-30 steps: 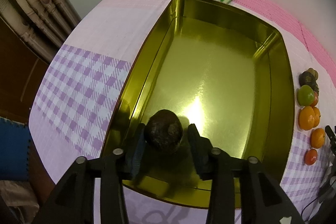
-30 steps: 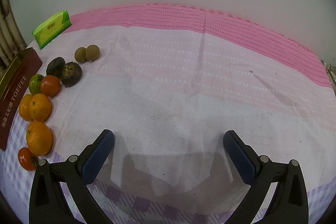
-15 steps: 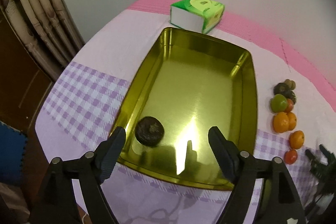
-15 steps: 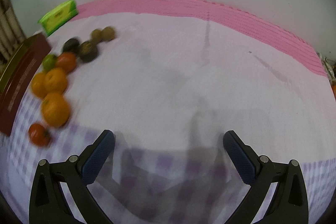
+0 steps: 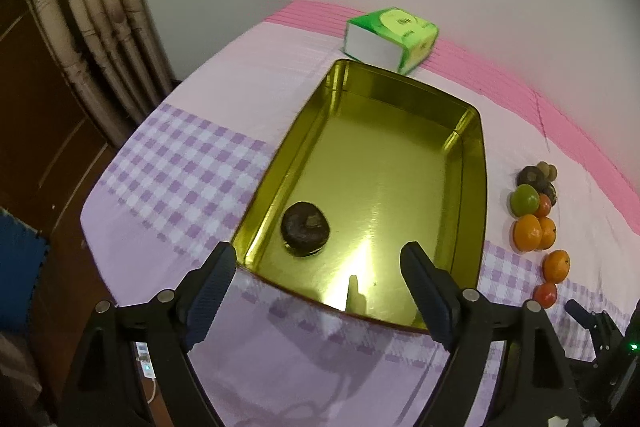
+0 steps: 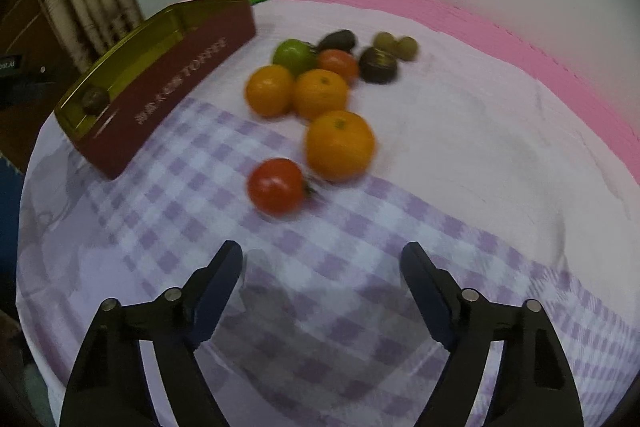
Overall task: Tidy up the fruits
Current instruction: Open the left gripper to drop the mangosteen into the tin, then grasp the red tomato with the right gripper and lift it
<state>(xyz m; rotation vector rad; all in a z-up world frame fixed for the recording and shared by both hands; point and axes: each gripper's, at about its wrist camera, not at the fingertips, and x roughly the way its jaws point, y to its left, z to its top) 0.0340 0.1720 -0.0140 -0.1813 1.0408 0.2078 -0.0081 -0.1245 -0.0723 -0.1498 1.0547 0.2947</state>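
Left gripper is released with jaws just opening, 1 dark fruit lying in the gold tin; right gripper, empty with jaws just narrowing, should straddle the red tomato (nearest of the pile) squarely and squeeze gently.

Tin is showing gold inside, maroon outside. Cloth is showing lilac checks, pink stripes. Oranges are showing orange.
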